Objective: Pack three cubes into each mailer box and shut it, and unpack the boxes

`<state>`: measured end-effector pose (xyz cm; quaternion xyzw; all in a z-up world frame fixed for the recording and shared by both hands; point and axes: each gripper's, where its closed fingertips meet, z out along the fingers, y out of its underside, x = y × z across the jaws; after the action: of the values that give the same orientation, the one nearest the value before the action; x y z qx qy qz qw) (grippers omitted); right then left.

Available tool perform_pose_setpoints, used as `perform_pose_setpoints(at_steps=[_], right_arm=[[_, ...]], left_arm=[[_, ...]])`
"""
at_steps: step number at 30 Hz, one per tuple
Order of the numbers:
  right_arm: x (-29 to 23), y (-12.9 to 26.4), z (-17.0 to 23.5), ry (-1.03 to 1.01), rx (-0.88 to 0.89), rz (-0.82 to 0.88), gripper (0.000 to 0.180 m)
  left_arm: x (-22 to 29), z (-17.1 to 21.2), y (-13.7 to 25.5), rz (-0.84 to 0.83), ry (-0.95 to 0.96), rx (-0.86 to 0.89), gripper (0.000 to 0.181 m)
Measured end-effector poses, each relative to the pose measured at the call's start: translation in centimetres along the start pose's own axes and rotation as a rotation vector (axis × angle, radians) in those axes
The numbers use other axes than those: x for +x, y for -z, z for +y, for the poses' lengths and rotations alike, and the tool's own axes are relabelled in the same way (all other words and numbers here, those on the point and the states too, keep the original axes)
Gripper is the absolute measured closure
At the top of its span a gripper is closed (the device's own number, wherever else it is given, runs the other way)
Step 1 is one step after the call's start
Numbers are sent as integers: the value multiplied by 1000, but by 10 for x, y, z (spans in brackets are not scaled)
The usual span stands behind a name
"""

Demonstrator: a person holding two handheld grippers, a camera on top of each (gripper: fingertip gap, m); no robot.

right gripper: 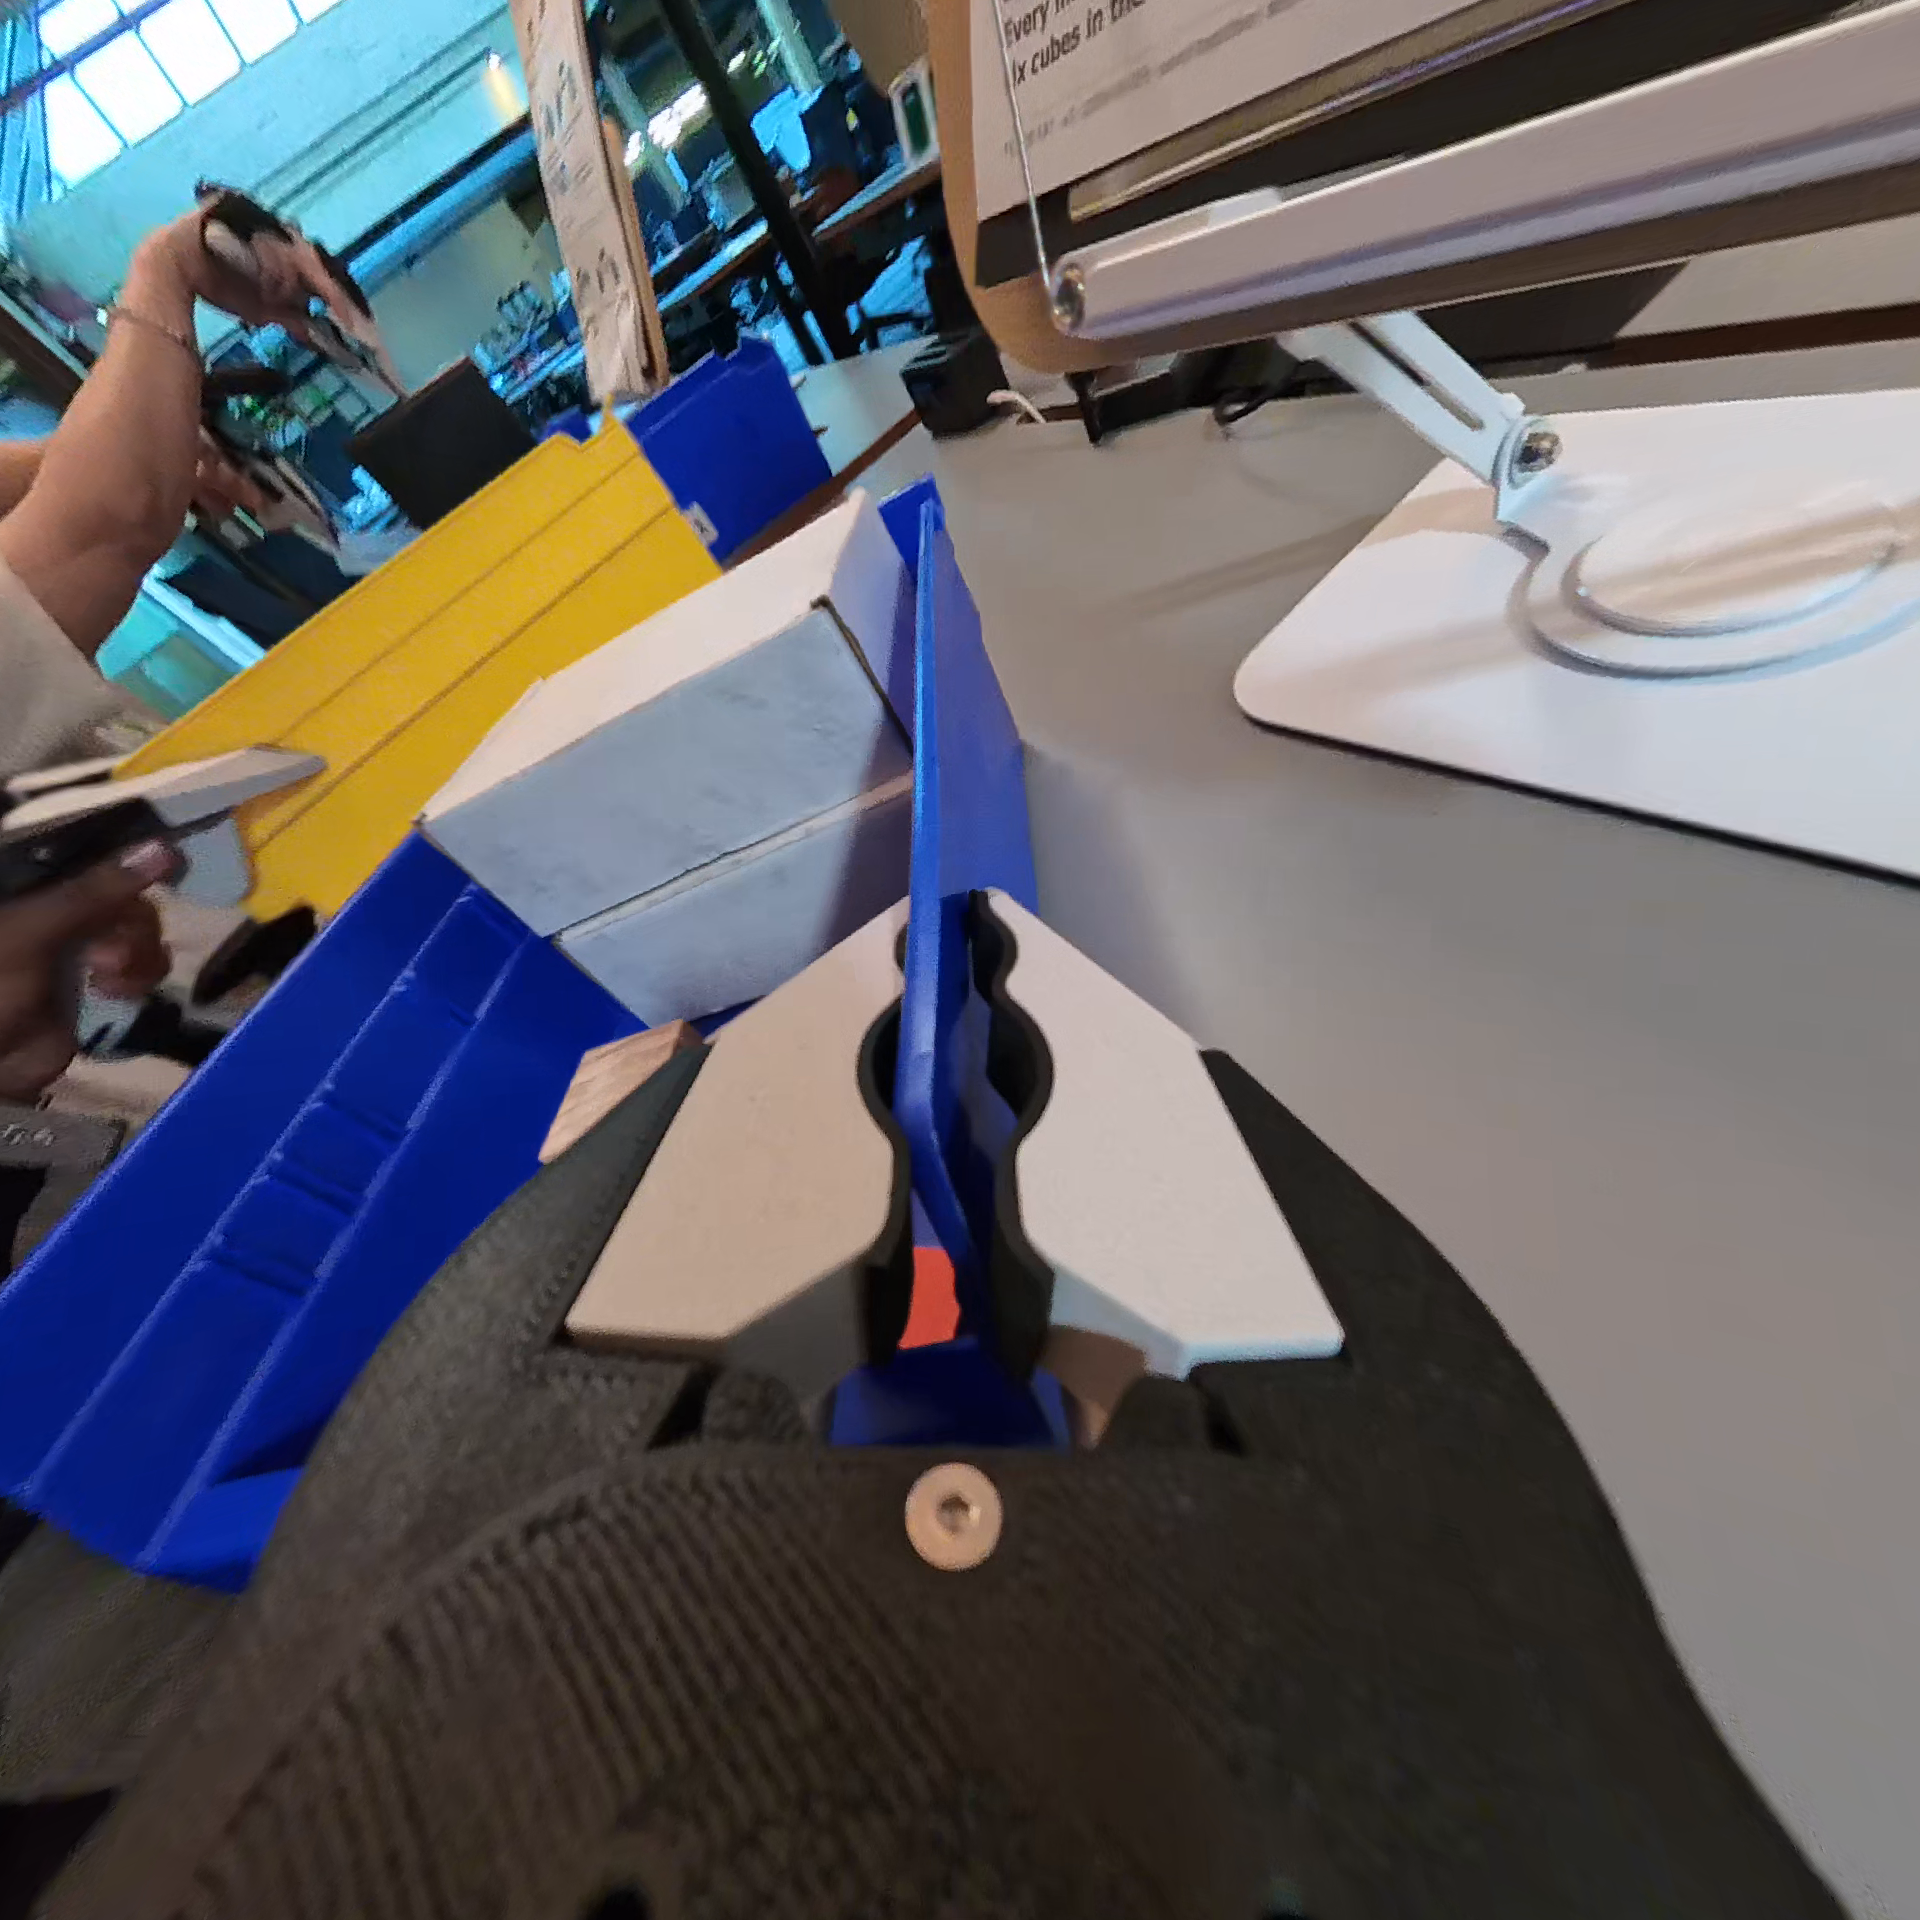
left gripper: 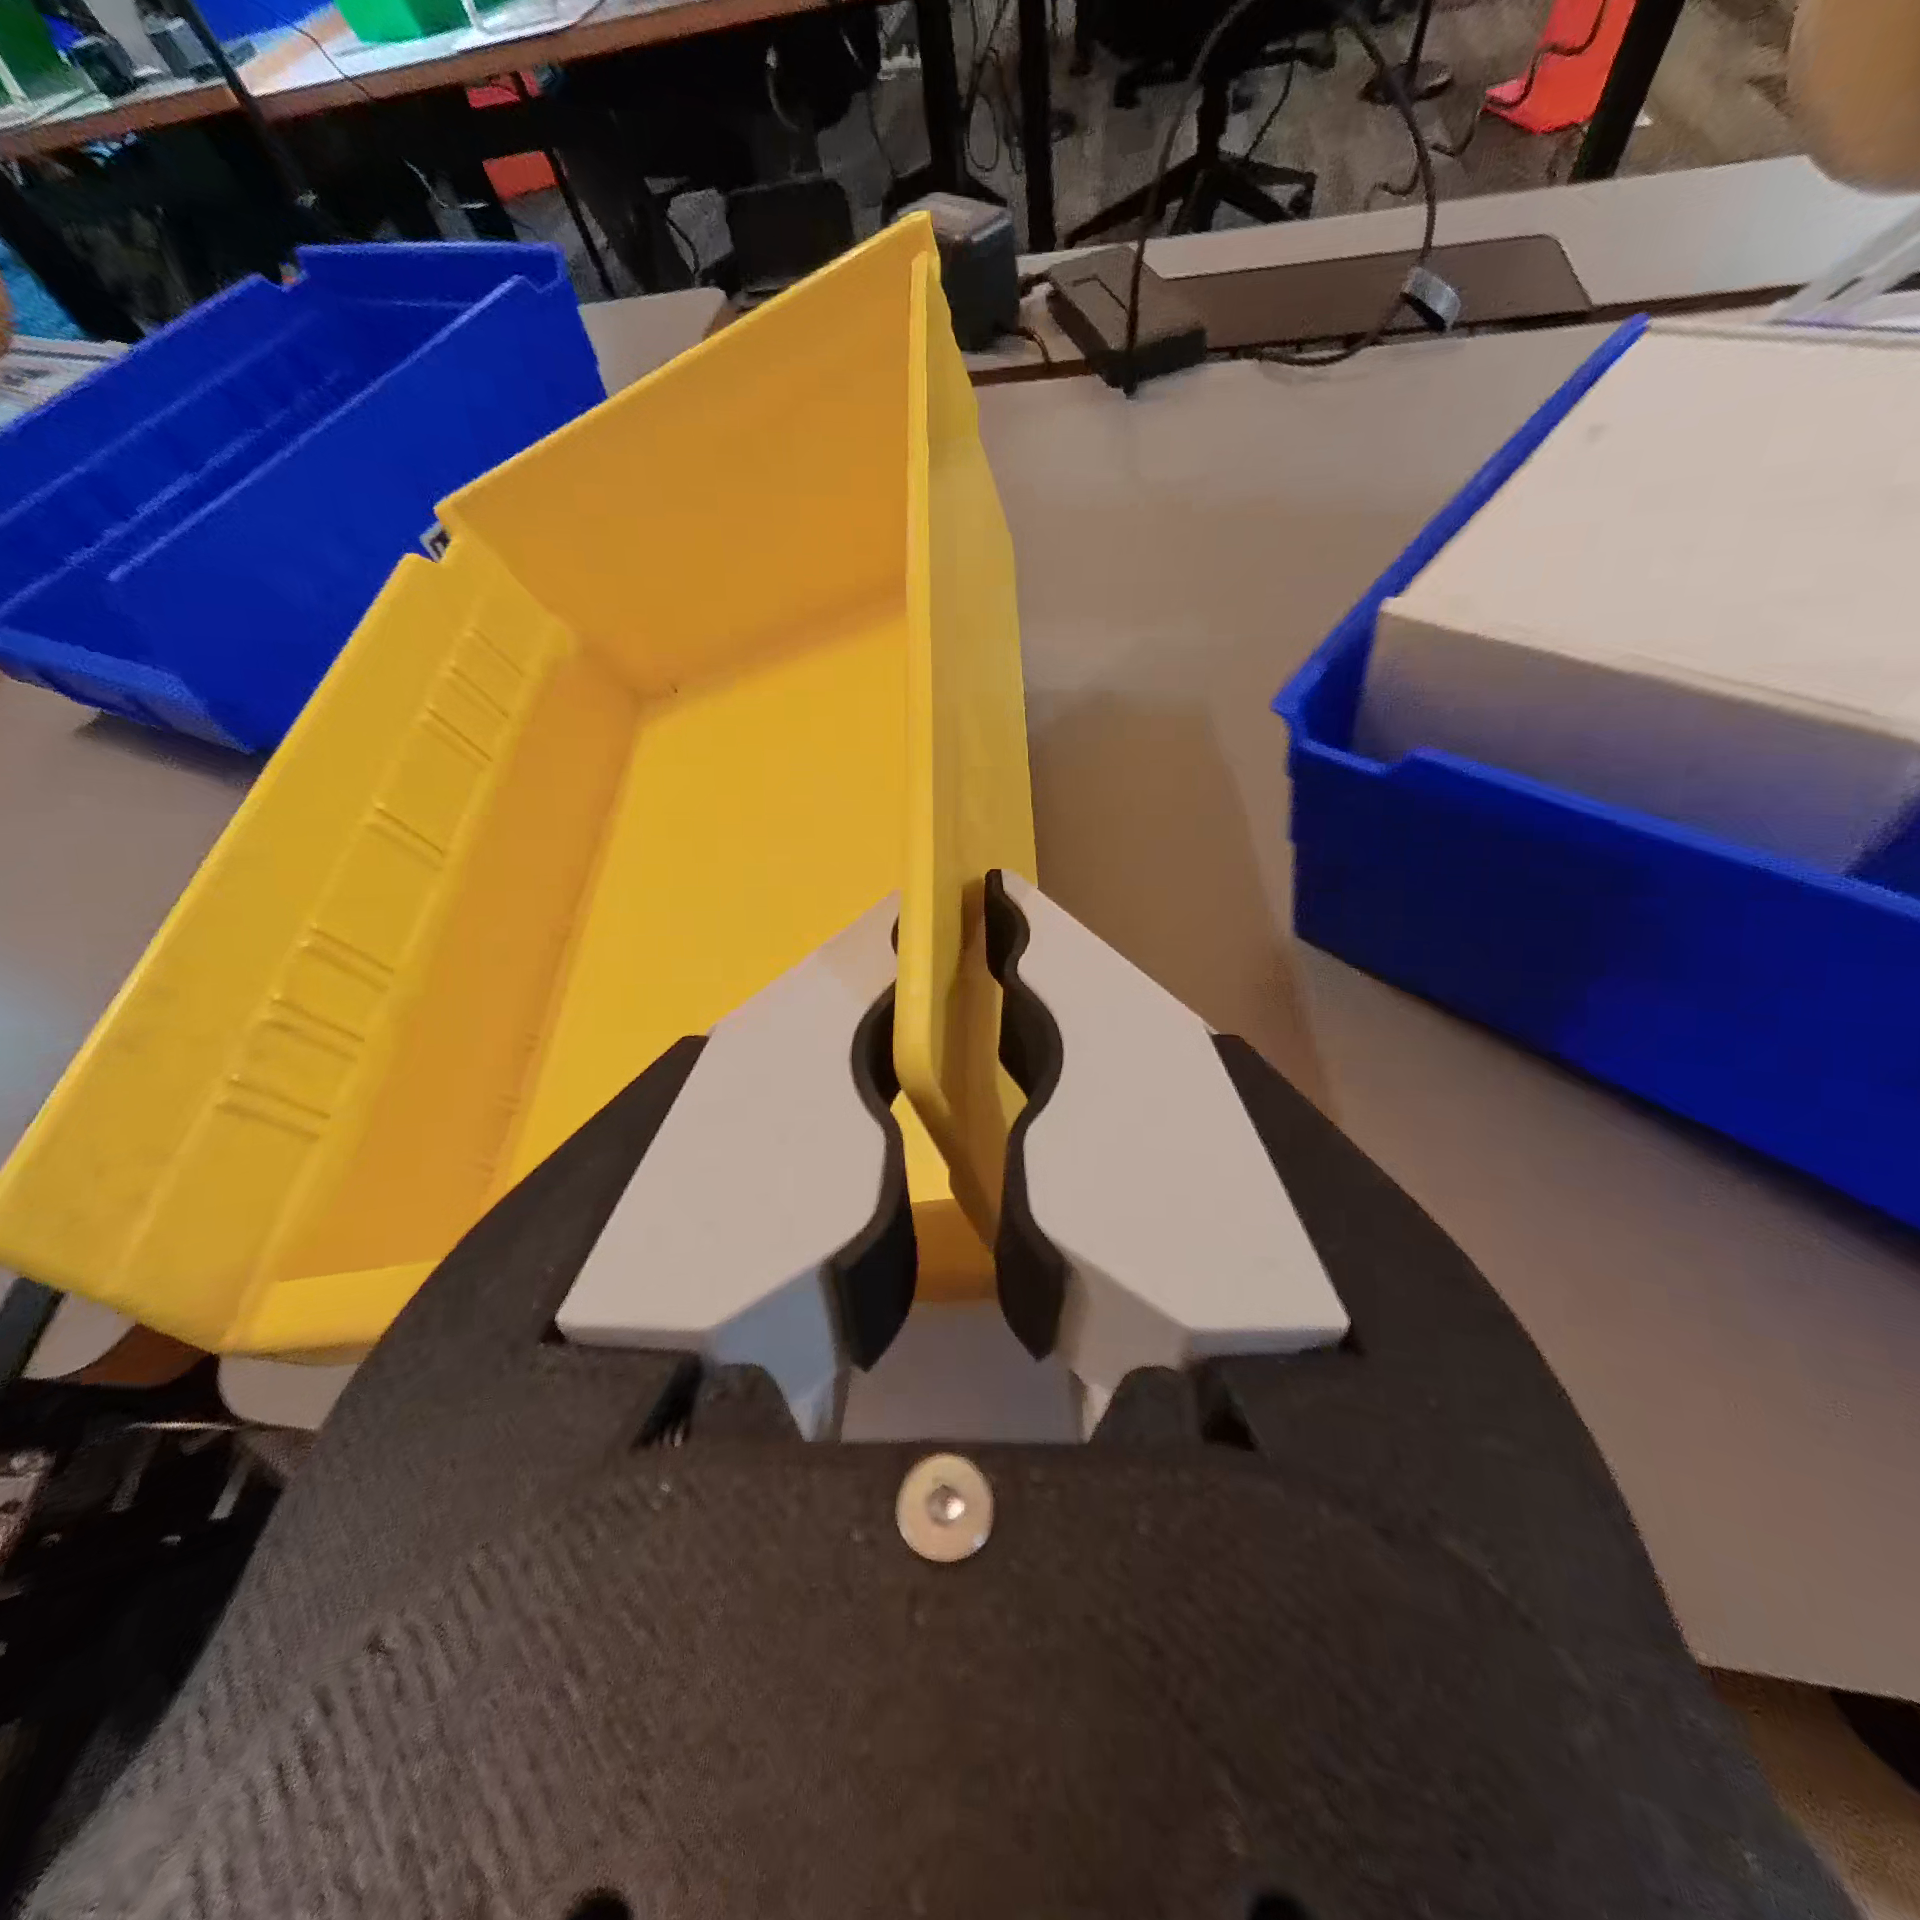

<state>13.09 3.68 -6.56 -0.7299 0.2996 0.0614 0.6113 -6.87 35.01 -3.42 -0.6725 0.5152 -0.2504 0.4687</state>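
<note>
Left tool [left gripper: 948, 914] is clamped on the right side wall of the yellow bin [left gripper: 540, 831], which sits tilted with its left side lower. Right tool [right gripper: 943, 920] is clamped on the right wall of a blue bin [right gripper: 312, 1195] that lies just to the right of the yellow bin. Two white mailer boxes [right gripper: 675, 769], both shut, are stacked inside that blue bin against the gripped wall, and a wooden cube [right gripper: 613, 1081] shows at its near end (partly hidden behind the right tool). A second blue bin [left gripper: 260, 468] rests on the grey surface [left gripper: 1164, 582] to the left of the yellow bin, and a white stand base [right gripper: 1662, 675] lies far to its right
</note>
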Motion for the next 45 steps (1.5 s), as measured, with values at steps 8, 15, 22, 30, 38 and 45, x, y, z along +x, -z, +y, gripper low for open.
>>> perform_pose_setpoints(at_steps=[8, 15, 22, 30, 38, 45], right_arm=[[-45, -94, 0, -58, 179, 155, 172], [-134, -185, 22, -259, 251, 82, 149], [-221, -223, 47, -83, 131, -35, 118], [-241, -143, 40, 124, 49, -161, 93], [-96, 58, -19, 244, 186, 157, 97], [40, 246, -34, 261, 391, 568, 106]], left_arm=[[-41, -61, 49, -96, -47, 120, 176], [-37, -101, 86, -62, -100, 201, 177], [-25, -120, 99, 18, -76, 282, 177], [17, -120, 107, 181, -133, 238, 178], [150, -116, 155, 628, -238, 164, 178], [309, -78, 156, 888, -457, 41, 178]])
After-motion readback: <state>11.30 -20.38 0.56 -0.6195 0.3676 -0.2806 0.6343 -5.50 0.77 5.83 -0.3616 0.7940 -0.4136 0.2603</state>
